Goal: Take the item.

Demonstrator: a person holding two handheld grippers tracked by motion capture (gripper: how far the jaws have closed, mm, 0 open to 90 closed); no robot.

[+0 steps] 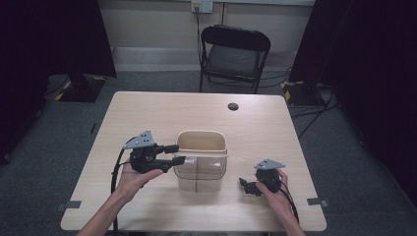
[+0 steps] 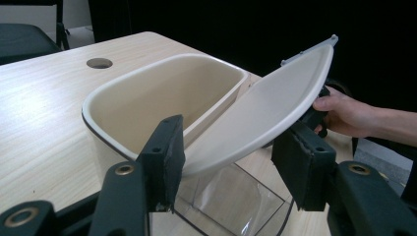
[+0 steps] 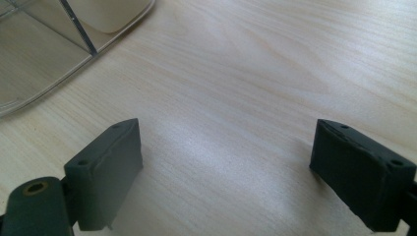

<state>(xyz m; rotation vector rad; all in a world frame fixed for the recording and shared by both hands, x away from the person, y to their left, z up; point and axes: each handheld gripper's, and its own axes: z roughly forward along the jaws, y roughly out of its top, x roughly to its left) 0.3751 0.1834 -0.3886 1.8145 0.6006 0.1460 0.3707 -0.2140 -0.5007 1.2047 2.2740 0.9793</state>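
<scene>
1. We note a pale wooden table (image 1: pixel 162 110) on grey carpet (image 1: pixel 44 147), with a round cable hole (image 1: pixel 233 106) near its far edge.
2. Behind the table stands a black folding chair (image 1: pixel 233 54) against a light wall; dark curtains (image 1: pixel 54 34) hang on both sides.
3. A cream bin (image 1: pixel 201 147) with a clear lower body sits near the middle of the table. In the left gripper view its lid (image 2: pixel 265 108) is tilted up over the opening.
4. The left gripper (image 1: pixel 173 153) is at the bin's left side, jaws spread on either side of the lid's edge; we cannot tell whether they touch it.
5. The right gripper (image 1: pixel 247 186) is just above the table, right of the bin, jaws spread wide and holding nothing.
</scene>
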